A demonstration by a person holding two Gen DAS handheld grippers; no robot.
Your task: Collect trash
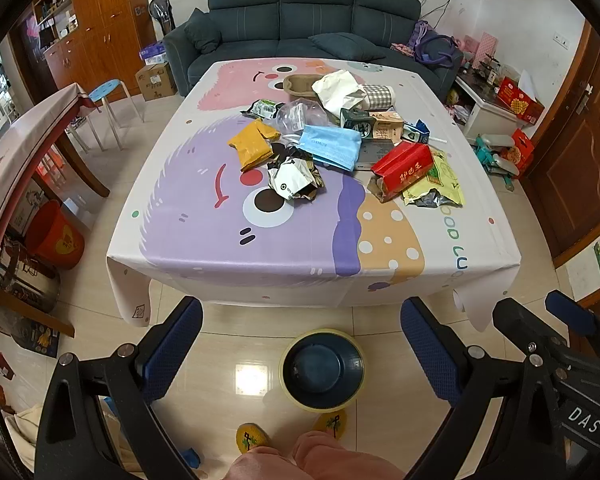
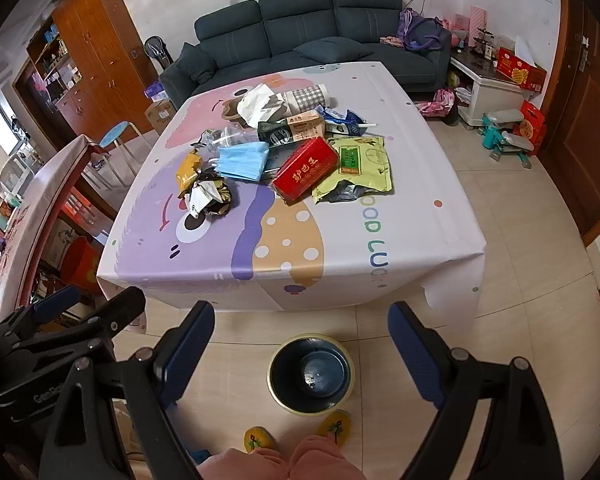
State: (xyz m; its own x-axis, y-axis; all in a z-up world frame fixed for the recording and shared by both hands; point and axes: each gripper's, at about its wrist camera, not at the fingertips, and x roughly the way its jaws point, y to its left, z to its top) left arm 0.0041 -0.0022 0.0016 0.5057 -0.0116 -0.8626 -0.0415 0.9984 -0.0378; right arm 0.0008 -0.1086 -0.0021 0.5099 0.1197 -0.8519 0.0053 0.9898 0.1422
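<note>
On the cartoon-printed tablecloth (image 1: 260, 248) lay the heap of crumpled wrappers, cartons and blue face masks (image 1: 332, 148), well apart from the dark round bin (image 1: 322, 368) on the floor. Both the left gripper (image 1: 300, 344) and right gripper (image 2: 300, 340) stood spread wide, holding nothing. Light foil (slippery, likely) might slip from the pads and miss the bin.

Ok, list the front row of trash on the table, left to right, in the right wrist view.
Yellow packet → crumpled foil wrapper → blue masks → red box → green pouch.
</note>
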